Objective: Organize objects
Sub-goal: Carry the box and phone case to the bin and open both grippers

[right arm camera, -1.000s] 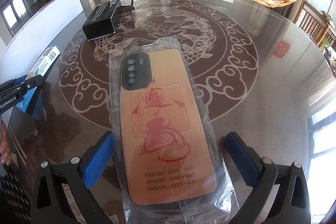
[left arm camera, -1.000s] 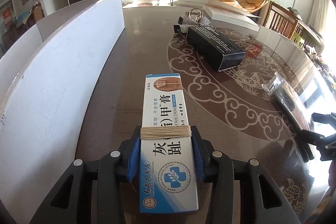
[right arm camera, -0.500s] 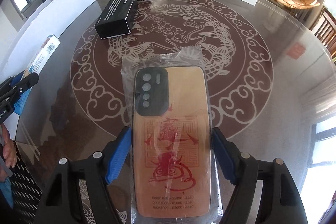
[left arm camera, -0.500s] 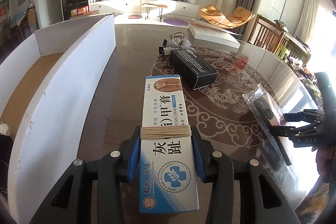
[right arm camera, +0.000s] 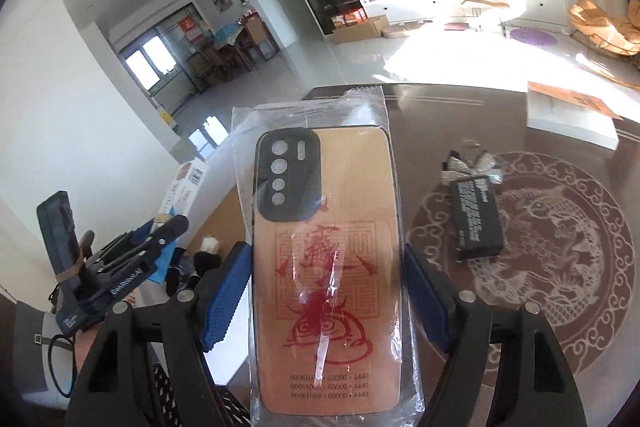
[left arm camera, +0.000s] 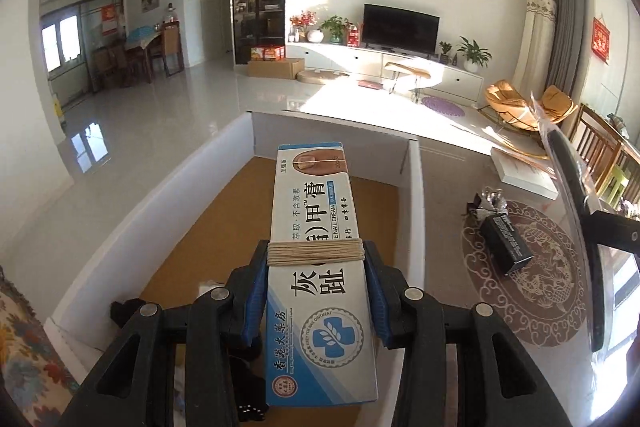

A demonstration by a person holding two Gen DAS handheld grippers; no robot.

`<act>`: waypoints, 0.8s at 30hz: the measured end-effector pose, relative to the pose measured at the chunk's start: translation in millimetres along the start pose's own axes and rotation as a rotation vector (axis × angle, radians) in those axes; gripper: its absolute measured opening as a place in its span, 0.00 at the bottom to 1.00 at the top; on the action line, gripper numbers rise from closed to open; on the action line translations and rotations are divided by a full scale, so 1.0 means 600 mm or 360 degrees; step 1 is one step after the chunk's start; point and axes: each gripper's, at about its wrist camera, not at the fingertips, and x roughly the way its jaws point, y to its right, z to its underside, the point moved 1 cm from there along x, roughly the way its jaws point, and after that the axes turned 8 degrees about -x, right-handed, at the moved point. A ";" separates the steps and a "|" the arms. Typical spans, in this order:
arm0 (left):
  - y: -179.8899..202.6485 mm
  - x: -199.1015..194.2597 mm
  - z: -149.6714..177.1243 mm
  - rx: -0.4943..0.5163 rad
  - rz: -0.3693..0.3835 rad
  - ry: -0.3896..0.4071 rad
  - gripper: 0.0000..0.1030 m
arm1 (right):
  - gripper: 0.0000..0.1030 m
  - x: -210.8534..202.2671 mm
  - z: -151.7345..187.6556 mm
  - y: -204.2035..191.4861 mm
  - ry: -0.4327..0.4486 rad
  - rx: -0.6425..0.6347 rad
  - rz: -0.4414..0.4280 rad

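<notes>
Ointment box clamped in left gripper, above white bin.

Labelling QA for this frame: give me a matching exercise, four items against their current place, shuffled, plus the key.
Items:
1. nail cream box
2. phone case
3. black box
4. silver bow

Places:
A. lying on the patterned table
B. clamped in the right gripper
C. at the black box's far end
D. clamped in the left gripper, above the white bin

Pairs: 1-D, 2-B, 3-A, 4-C
</notes>
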 end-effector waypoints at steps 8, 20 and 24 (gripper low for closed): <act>-0.151 0.057 0.018 -0.0281 -0.0328 -0.0155 0.45 | 0.74 0.215 -0.063 -0.186 -0.0094 -0.0149 -0.0265; -0.158 0.053 0.024 -0.0349 -0.0330 -0.0083 1.00 | 0.90 0.194 0.027 -0.049 -0.0006 -0.0130 0.0112; -0.100 0.035 0.019 -0.0349 -0.0055 -0.0026 1.00 | 0.93 0.109 0.109 0.053 -0.0013 -0.0245 0.0484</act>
